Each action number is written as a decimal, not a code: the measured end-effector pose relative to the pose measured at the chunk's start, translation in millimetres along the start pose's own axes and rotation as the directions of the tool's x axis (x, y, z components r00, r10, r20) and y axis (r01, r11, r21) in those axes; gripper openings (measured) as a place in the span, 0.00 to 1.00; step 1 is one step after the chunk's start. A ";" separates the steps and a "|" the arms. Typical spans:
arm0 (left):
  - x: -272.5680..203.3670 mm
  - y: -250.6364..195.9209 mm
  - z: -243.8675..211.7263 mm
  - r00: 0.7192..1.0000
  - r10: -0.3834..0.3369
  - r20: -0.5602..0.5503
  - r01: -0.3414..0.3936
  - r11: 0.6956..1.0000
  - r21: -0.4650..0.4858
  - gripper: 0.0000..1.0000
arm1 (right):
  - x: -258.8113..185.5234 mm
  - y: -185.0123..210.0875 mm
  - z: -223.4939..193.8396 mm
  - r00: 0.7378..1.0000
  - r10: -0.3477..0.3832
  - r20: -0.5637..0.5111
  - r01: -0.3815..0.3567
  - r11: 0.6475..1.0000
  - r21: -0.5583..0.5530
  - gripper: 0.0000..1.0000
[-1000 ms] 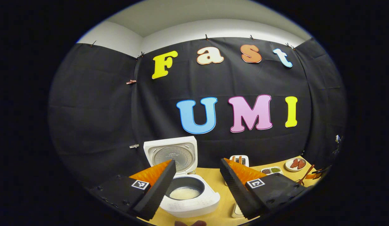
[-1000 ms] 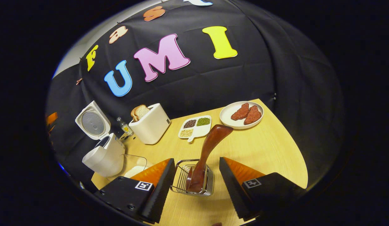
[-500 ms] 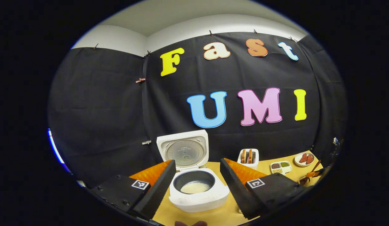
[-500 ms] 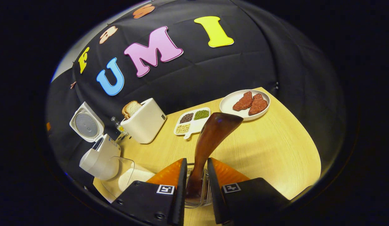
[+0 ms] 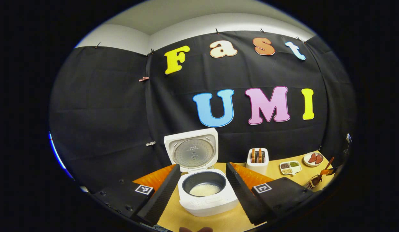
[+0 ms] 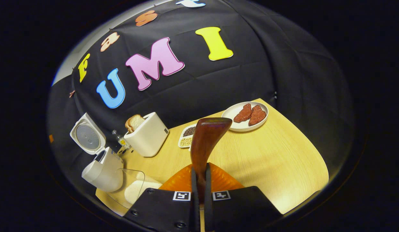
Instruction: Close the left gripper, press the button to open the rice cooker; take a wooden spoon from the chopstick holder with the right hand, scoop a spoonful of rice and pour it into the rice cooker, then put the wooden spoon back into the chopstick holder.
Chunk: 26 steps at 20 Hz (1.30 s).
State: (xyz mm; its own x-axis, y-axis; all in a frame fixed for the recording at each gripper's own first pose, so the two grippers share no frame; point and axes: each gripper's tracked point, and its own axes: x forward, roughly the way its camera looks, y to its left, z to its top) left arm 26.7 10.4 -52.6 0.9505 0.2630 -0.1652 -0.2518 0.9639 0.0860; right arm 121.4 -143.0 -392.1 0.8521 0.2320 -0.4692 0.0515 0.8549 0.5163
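Right gripper (image 6: 199, 190): fingers pinched tight on the wooden spoon (image 6: 204, 141), which half a second ago stood between them with a slight gap either side and a second ago stood in the wire chopstick holder between wide-spread fingers. The spoon's handle rises upright from the grip, broad end uppermost. The holder is now hidden under the gripper.

Left gripper (image 5: 202, 190): fingers spread wide, holding nothing, the rice cooker (image 5: 207, 196) between and beyond them. Its lid stands upright, rice lies in the inner pot. It sits more central and lower in the left gripper view than a second ago.

Right gripper view, going outward: clear container of rice (image 6: 131, 190) at lower left, rice cooker (image 6: 101, 167) behind it, toaster (image 6: 148, 138) with bread, divided dish of beans (image 6: 186, 135) partly behind the spoon, plate (image 6: 233, 124) with two red pieces at the far table edge.

Writing: cooker panel and lid markings too small to read.
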 end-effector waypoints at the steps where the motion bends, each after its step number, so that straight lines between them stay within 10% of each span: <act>1: 3.3 5.5 -2.0 1.000 -0.009 0.001 0.009 1.000 -0.004 0.97 | -5.3 3.4 10.0 1.000 0.000 0.019 0.000 1.000 0.031 0.10; 9: 29.8 51.7 -16.2 0.998 -0.069 0.007 0.069 0.997 -0.033 0.97 | -62.5 77.9 64.8 0.985 0.027 0.168 -0.026 1.000 -0.013 0.10; 17: 50.5 84.1 -19.9 0.989 -0.146 0.035 0.147 0.989 -0.008 0.97 | -62.7 199.5 7.1 0.990 0.110 0.090 -0.078 0.948 -0.308 0.10; 26: 65.4 89.5 -15.0 0.967 -0.248 0.056 0.247 0.969 0.017 0.97 | 9.8 214.6 -91.6 0.997 -0.041 -0.061 -0.008 0.765 -0.644 0.10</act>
State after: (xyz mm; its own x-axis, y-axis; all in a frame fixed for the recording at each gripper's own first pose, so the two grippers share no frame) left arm 63.6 114.4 -70.4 0.9919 0.0133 -0.1261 -0.0058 0.9982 0.0592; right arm 93.1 85.2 -351.5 0.8161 0.2244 -0.5326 -0.3023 0.9512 -0.0624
